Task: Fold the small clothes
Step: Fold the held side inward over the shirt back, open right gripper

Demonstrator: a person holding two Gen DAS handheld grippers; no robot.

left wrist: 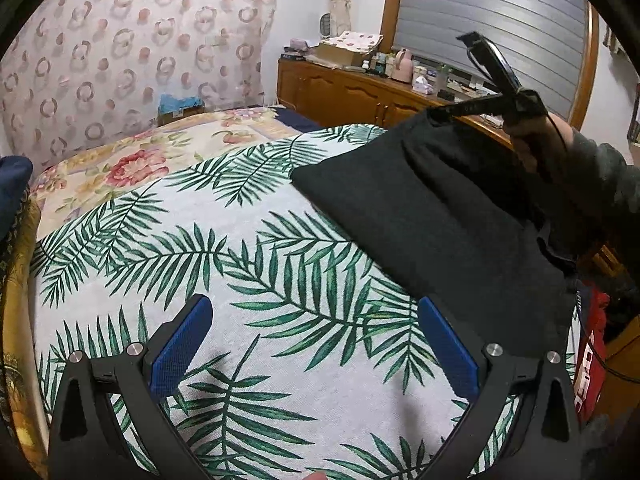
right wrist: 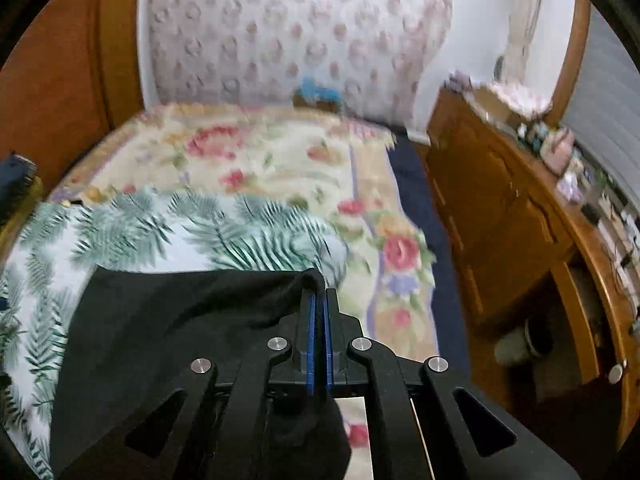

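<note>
Cloth (right wrist: 180, 320) corner pinched in closed right gripper (right wrist: 320, 300); left gripper (left wrist: 316, 320) agape, empty, beside it

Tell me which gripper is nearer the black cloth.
Right. The right gripper is shut on the black cloth's corner; the left gripper hangs open over the leaf-print sheet beside it.
</note>
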